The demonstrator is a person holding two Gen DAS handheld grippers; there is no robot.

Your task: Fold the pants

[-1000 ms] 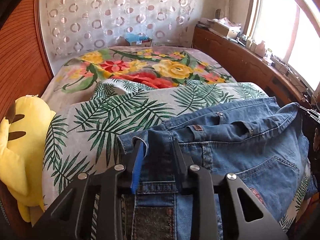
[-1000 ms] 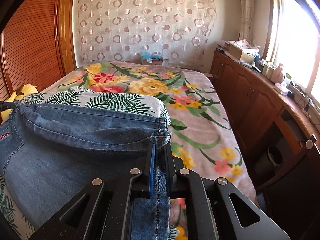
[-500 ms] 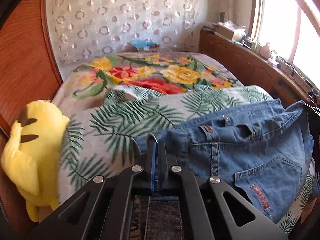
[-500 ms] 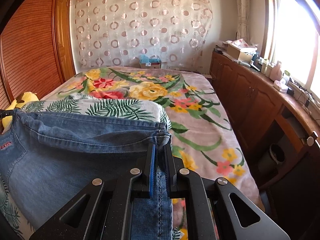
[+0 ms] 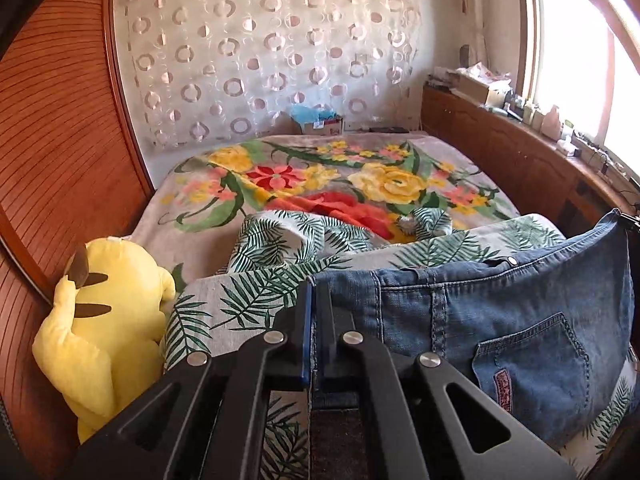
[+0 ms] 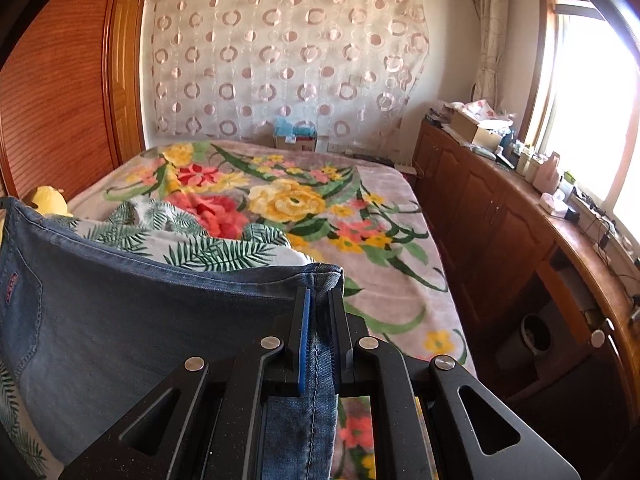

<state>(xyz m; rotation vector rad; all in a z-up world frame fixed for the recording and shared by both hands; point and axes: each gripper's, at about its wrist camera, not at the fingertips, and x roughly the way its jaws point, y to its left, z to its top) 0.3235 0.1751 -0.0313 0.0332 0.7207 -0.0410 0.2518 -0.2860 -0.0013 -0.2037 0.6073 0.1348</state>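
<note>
The blue denim pants (image 5: pixel 500 320) are hanging stretched between the two grippers, filling the lower right of the left wrist view and the lower left of the right wrist view (image 6: pixel 120 320). The cloth is thick and faded, with heavy stitched seams, a patch pocket carrying a small red label, and a metal rivet on the waistband. The left gripper (image 5: pixel 316 320) is pinching one end of the waistband, its black fingers pressed nearly together on the denim. The right gripper (image 6: pixel 320 320) is clamping the other end, a folded seam running down between its fingers, one of them faced with a blue pad.

Under the pants a rumpled white sheet (image 5: pixel 248 304) printed with green palm leaves is lying bunched in soft folds. Beneath that a plush blanket (image 6: pixel 320 216) with big yellow, red and pink flowers is covering the bed, flat and bare toward the middle and far end.

A soft yellow stuffed toy (image 5: pixel 100 340) is leaning against the ribbed wooden wall at the left edge. At the far end of the bed, a cardboard box (image 6: pixel 296 138) is holding something blue, standing against a sheer curtain (image 6: pixel 280 60) patterned with rings. Along the right edge a wooden cabinet (image 6: pixel 500 216) is running under the bright window, its top crowded with boxes and bottles too small to tell apart.
</note>
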